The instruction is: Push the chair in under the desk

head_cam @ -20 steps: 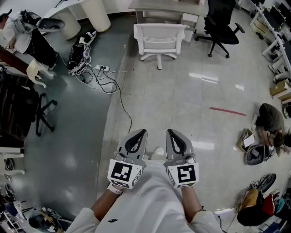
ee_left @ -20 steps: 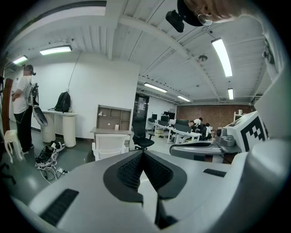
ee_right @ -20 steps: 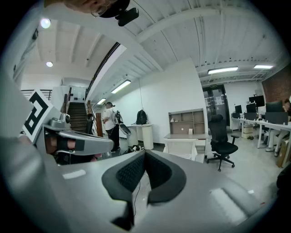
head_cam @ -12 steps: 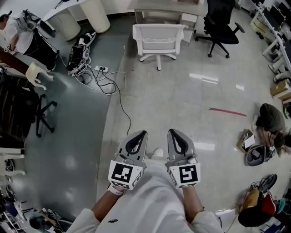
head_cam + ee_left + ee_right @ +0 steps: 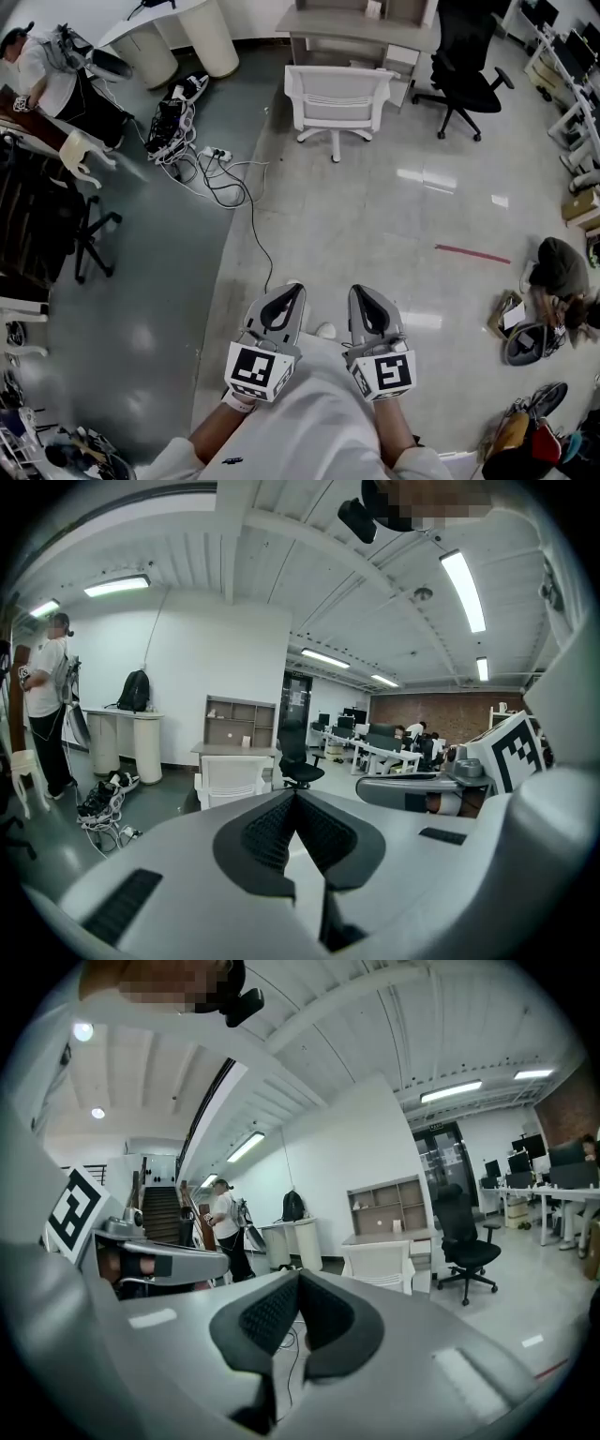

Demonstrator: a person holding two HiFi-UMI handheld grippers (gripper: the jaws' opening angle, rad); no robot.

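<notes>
Close below, the left gripper (image 5: 289, 292) and right gripper (image 5: 362, 292) are held side by side, both clenched on nothing. Well ahead across the floor (image 5: 375, 216), the white chair (image 5: 337, 92) stands just before the desk (image 5: 356, 26). It sits slightly lower in the head view than earlier, with more desk showing.

The left tool (image 5: 294, 287) and the right tool (image 5: 357, 290) are pale grey, each a smooth tapering shell with a dark teardrop opening on top. At 6 o'clock of each shell sits a white cube with black square markers: the left cube (image 5: 258, 371) and the right cube (image 5: 386, 373). Black ribbed pads (image 5: 267, 832) line the inner faces of the jaws. The person wears a white garment (image 5: 309, 417), at 6 o'clock in the head view, and a white wristband (image 5: 237, 401) on the left.
</notes>
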